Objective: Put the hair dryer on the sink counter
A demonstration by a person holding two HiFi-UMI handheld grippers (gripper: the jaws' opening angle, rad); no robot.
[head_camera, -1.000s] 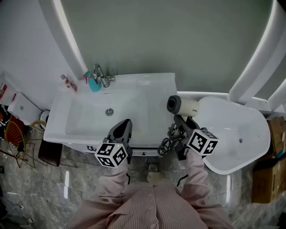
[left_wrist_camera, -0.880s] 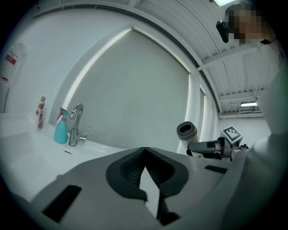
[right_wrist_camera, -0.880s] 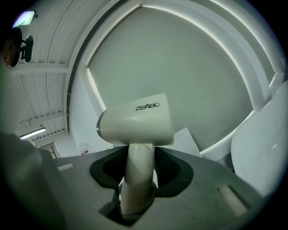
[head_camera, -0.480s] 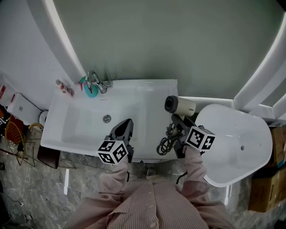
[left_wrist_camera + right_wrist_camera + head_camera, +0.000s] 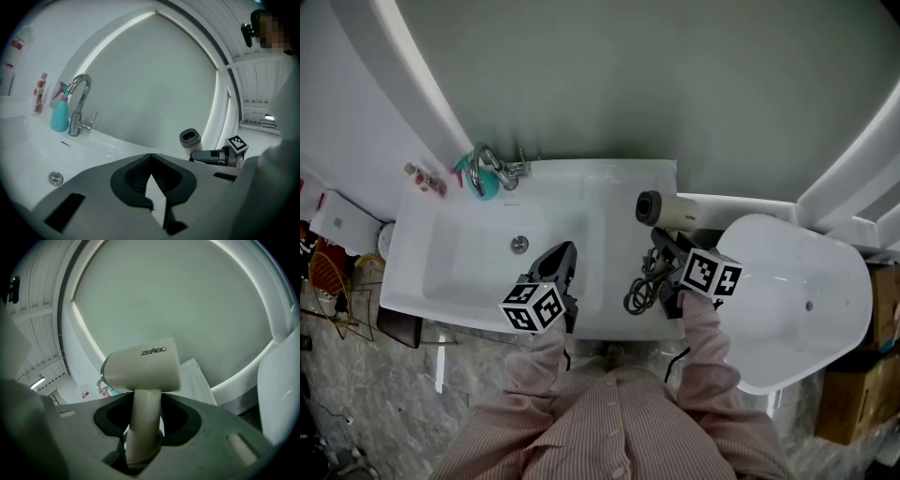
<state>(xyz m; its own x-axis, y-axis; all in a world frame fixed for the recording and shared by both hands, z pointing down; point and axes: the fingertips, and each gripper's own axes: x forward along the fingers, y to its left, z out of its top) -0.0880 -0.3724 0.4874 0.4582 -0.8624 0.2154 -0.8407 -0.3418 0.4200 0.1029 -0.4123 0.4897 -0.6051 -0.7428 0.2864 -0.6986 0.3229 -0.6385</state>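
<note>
The hair dryer (image 5: 667, 210) is clamped by its cream handle between the jaws of the right gripper (image 5: 668, 249), which reaches out from a striped sleeve (image 5: 705, 349) over the right end of the white worktop (image 5: 617, 221). In the right gripper view the handle (image 5: 143, 401) fills the gap between the jaws of the right gripper (image 5: 143, 414), and the barrel lies crosswise just beyond them, its lettering facing the camera. From the head view I cannot tell whether the dryer touches the worktop or hangs just above it. Its dark cord (image 5: 643, 292) lies in a loose bundle on the worktop near the front edge, just left of that gripper. Further left, the left gripper (image 5: 562, 259) is over the front edge of the worktop, beside the right side of the sink basin (image 5: 441, 255); its jaws meet at the tips with nothing between them, as the left gripper view shows at the left gripper (image 5: 151, 159). The dryer's barrel sits near the back right corner of the worktop, with its round dark opening turned toward the left. The drain (image 5: 519, 245) lies in the middle of the basin. At the back left corner stand a chrome faucet (image 5: 494, 167), a teal bottle (image 5: 482, 184) touching or just beside it, and a small bottle (image 5: 422, 178) further left. Past the right end of the worktop is a white tub (image 5: 811, 298).
</note>
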